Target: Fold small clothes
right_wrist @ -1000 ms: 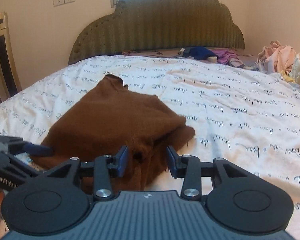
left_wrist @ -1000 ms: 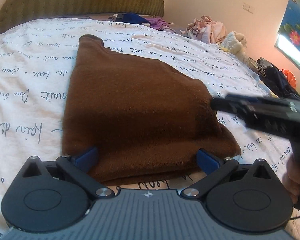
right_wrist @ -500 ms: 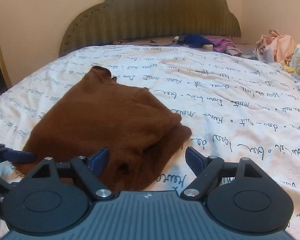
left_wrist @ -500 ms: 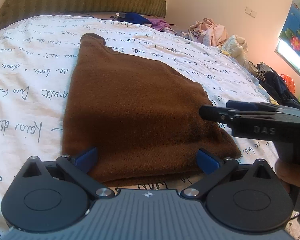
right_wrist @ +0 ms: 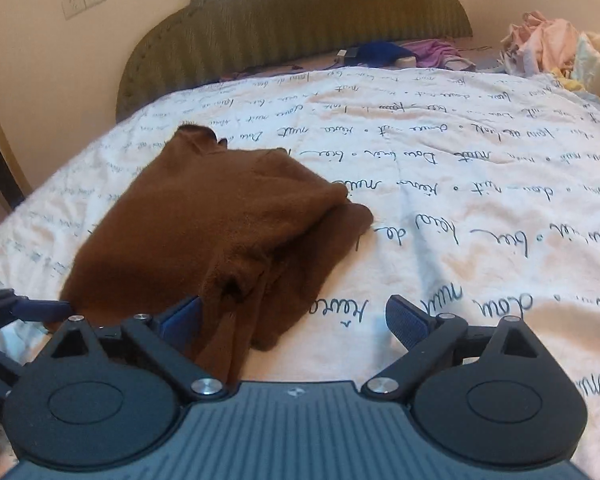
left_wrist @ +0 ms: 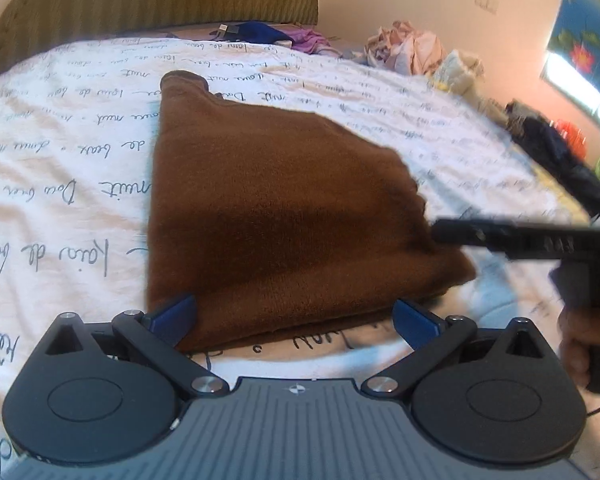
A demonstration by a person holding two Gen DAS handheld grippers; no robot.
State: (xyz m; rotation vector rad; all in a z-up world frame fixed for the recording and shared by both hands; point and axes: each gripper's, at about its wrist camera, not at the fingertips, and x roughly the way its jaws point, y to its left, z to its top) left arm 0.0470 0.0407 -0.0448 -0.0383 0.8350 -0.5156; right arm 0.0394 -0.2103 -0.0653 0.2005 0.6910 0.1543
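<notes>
A brown fleece garment (left_wrist: 276, 224) lies folded on the white bedspread with script writing (left_wrist: 52, 152). My left gripper (left_wrist: 294, 318) is open, its blue pads at the garment's near edge. My right gripper (right_wrist: 294, 318) is open at the garment's (right_wrist: 220, 232) near right corner, where the layers bunch up. The right gripper also shows in the left wrist view (left_wrist: 444, 232), at the garment's right edge. The left gripper's fingers (right_wrist: 40, 308) show at the left in the right wrist view.
An olive padded headboard (right_wrist: 300, 16) stands at the far end. Blue and purple clothes (right_wrist: 404, 52) lie by it. A pile of pale clothes (right_wrist: 556, 48) sits at the far right of the bed. Dark clothes (left_wrist: 556, 152) lie beyond the right edge.
My right gripper has opened wide and let go of the garment's corner, then drawn back a little. The left gripper has stayed open at the near edge.
</notes>
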